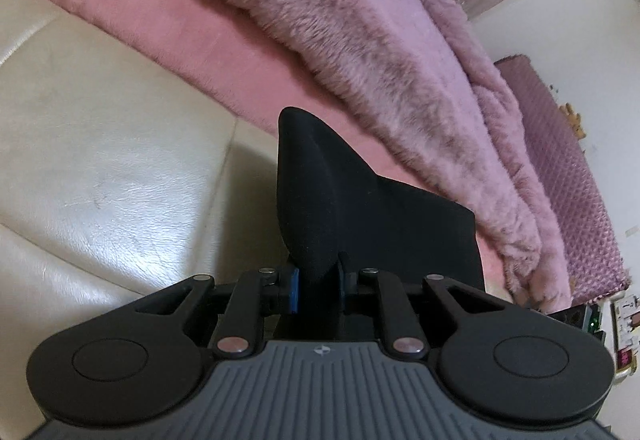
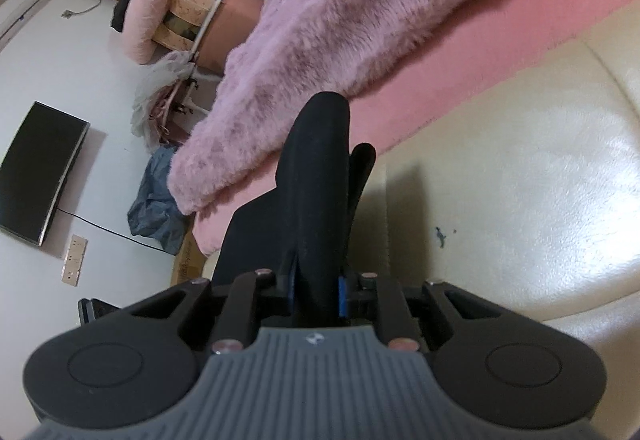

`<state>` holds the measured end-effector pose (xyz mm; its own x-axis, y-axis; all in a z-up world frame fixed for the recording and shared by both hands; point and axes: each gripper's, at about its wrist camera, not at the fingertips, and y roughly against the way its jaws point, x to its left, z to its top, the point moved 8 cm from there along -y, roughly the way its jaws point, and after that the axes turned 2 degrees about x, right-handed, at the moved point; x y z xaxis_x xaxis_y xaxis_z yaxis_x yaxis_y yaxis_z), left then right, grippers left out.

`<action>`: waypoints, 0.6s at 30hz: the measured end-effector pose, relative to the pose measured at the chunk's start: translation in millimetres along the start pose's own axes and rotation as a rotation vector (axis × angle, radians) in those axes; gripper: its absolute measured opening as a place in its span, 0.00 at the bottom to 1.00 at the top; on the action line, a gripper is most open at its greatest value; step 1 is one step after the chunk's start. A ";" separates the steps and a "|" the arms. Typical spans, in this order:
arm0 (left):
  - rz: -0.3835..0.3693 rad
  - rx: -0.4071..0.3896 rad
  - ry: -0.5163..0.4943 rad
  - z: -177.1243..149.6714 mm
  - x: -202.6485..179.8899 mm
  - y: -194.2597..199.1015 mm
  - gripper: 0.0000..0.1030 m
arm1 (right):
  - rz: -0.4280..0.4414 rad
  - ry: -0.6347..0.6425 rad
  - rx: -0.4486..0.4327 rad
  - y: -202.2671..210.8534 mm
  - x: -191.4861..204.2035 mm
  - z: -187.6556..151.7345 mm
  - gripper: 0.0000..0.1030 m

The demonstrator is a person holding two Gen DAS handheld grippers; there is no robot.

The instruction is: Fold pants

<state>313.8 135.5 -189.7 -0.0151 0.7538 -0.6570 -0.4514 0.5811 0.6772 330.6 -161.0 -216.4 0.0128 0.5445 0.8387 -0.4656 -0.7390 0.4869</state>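
Observation:
The black pants [image 1: 320, 196] bunch up out of my left gripper [image 1: 318, 290], which is shut on a fold of the fabric; the rest spreads flat to the right over the pink bed sheet [image 1: 132, 12]. In the right wrist view the black pants [image 2: 316, 184] rise in a tall fold out of my right gripper [image 2: 318, 290], which is shut on them. The fingertips of both grippers are hidden by the cloth.
A fluffy pink blanket [image 1: 360, 52] lies across the bed behind the pants; it also shows in the right wrist view [image 2: 320, 28]. A cream leather headboard [image 1: 92, 160] is close to both grippers [image 2: 520, 180]. A wall TV [image 2: 40, 168] and cluttered furniture stand beyond the bed.

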 end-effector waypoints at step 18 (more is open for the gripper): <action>-0.024 0.020 0.078 -1.9 40.9 -19.3 0.29 | -0.088 -0.024 0.056 -32.8 -44.6 -0.8 0.16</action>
<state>320.2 154.5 -230.3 -0.0742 0.7139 -0.6963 -0.4349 0.6052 0.6668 344.6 -160.7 -270.1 0.0726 0.5990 0.7975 -0.4112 -0.7105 0.5711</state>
